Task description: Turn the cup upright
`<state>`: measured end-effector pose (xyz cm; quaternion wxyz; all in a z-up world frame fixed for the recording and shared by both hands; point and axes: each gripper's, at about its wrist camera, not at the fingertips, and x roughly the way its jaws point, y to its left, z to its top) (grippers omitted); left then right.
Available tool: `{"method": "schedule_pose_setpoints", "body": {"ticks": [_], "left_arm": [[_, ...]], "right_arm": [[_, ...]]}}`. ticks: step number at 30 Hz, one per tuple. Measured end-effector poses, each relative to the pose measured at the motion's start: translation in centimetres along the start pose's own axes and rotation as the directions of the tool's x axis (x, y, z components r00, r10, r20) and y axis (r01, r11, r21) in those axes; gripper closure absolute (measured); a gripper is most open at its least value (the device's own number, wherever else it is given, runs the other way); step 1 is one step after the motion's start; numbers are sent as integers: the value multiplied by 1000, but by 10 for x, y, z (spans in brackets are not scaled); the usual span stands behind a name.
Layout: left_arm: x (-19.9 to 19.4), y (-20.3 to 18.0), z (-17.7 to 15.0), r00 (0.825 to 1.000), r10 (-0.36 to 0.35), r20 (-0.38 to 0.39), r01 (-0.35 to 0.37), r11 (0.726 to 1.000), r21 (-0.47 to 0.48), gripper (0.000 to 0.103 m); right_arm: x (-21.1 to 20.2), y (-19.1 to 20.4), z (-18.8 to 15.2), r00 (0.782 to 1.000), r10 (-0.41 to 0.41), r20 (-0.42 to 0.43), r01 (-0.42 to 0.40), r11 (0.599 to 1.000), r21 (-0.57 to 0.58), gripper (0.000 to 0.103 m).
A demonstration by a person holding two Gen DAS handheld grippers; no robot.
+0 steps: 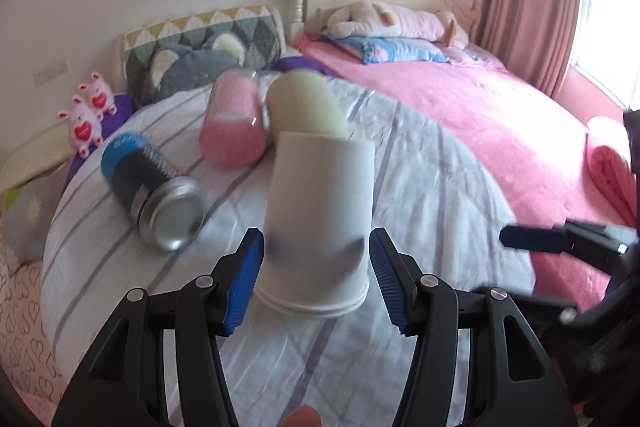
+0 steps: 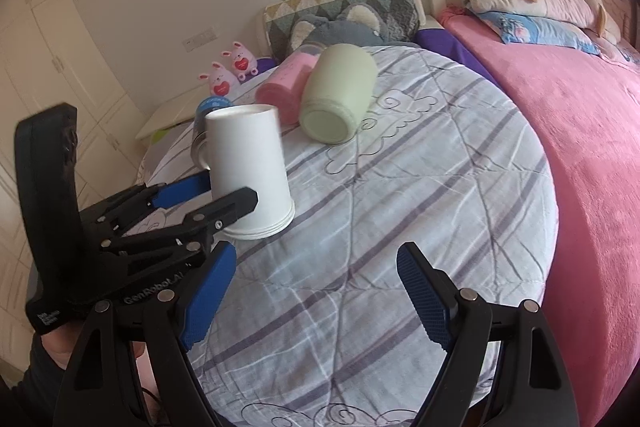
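Left wrist view: the left claw (image 1: 316,269) spreads wide around an upside-down white cup (image 1: 320,223) on the bed (image 1: 420,163), positioned to grip it; the right claw (image 2: 316,291) waits, wide and empty.

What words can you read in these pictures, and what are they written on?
"GenRobot.AI" is printed in pale letters on the body of the left gripper, seen from the right wrist view.
A small white label lower on that same gripper body: too small to read.
White lettering on the blue can: too blurred to read.
The white paper cup, the green cup and the pink cup show no readable words.
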<state>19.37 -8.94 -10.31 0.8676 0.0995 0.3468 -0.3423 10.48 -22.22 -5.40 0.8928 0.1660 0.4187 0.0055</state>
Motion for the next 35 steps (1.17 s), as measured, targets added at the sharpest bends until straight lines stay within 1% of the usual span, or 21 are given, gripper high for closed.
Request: {"method": "schedule_pose_setpoints", "body": {"ticks": [4,8,10,11,12,14,17,21,24,27,32,35], "left_arm": [[9,0,19,1000,3,3,-3,1000,-4,47],[8,-2,24,1000,14,10,-14,1000,2,46],[3,-4,22,1000,27,11,-27,1000,6,33],[1,-5,21,999,39,11,-39,999,4,14],[-3,-5,17,998,63,18,-63,998,0,2],[-12,-5,10,992,119,34,-118,993,-18,1],[-15,0,2,991,134,-12,-134,990,-50,1],[-22,6,-9,984,173,-31,-175,982,-72,1],[-28,9,-15,984,176,-42,-179,979,-94,0],[-35,9,-21,980,193,-52,-198,975,-100,0],[-45,4,-28,977,207,-46,-211,972,-102,0],[-49,1,-30,976,212,-55,-217,970,-112,0]], "right_arm": [[-2,-5,1,1000,-4,7,4,1000,11,19],[-4,-11,0,1000,-11,10,10,1000,21,19],[-6,-13,0,1000,-15,14,14,1000,27,19],[-7,-15,0,1000,-16,16,16,999,30,19],[-6,-15,0,1000,-16,17,16,999,33,19],[-6,-16,1,1000,-14,18,14,999,37,19],[-7,-15,0,1000,-12,17,11,999,34,19],[-12,-10,-5,1000,-6,20,5,1000,30,19],[-17,-7,-9,1000,-5,20,5,1000,23,19],[-20,-5,-13,1000,-4,20,4,1000,22,19],[-27,-3,-18,1000,-4,25,4,1000,19,19],[-32,-3,-20,1000,-3,27,2,1000,17,19]]}}
